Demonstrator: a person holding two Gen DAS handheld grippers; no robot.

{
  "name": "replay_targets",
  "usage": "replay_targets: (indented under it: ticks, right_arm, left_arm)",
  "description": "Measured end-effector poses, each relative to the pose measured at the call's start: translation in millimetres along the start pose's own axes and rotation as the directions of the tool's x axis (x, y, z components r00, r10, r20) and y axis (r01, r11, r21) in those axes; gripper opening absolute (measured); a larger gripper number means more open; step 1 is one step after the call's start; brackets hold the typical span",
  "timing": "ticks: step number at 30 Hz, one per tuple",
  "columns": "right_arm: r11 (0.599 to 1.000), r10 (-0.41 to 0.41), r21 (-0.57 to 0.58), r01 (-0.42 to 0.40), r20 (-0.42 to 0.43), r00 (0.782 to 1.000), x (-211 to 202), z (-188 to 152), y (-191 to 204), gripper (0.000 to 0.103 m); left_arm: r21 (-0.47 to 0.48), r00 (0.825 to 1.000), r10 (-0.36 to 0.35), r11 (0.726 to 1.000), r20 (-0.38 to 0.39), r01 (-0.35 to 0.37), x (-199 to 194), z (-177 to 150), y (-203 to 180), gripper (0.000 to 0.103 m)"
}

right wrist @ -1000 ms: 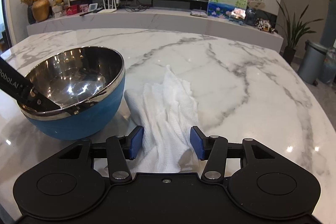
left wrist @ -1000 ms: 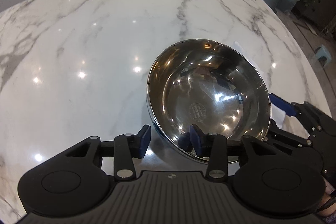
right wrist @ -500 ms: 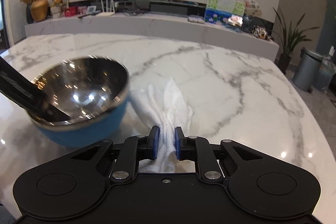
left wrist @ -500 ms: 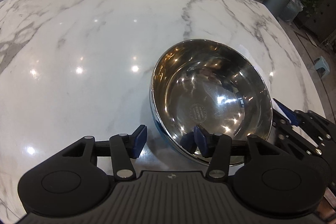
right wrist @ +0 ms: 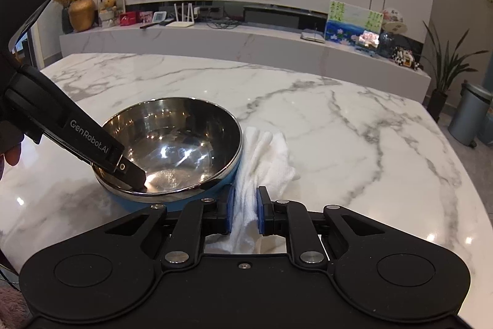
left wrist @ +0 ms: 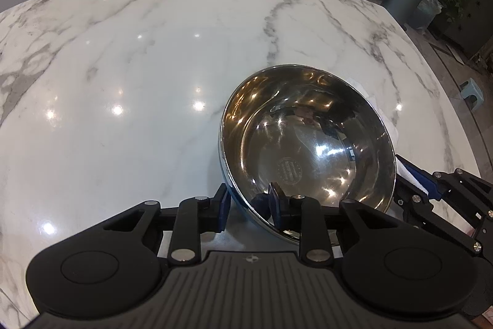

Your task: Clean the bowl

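Observation:
A steel bowl with a blue outside sits tilted on the marble table. My left gripper is shut on the bowl's near rim, one finger inside and one outside; it shows as a black arm in the right wrist view. My right gripper is shut on a white cloth that lies just right of the bowl. The right gripper also shows at the right edge of the left wrist view, with cloth between its pads.
The marble table ends close on the right. Beyond it are a long white sideboard with small items, a grey bin and potted plants.
My left gripper has closed onto the bowl's rim and tilted it. My right gripper has closed on the cloth and bunched it up beside the bowl.

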State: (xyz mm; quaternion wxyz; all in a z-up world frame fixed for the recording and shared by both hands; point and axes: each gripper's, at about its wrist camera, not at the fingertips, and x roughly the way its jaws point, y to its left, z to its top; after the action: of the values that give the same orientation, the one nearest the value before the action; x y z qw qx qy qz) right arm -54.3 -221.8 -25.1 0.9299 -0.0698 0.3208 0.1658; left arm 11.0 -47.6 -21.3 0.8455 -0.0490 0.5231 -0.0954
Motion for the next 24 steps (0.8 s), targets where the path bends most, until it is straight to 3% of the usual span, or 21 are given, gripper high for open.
replay_targets:
  ticks: [15, 24]
  right_arm:
    - [0.999, 0.037, 0.000, -0.037, -0.031, 0.999, 5, 2, 5, 0.014]
    - [0.990, 0.126, 0.073, -0.123, -0.032, 0.992, 7, 5, -9, 0.014]
  left_arm:
    - [0.013, 1.000, 0.016, 1.000, 0.005, -0.016, -5, 3, 9, 0.021]
    - [0.023, 1.000, 0.025, 0.999, 0.007, -0.025, -4, 6, 12, 0.021]
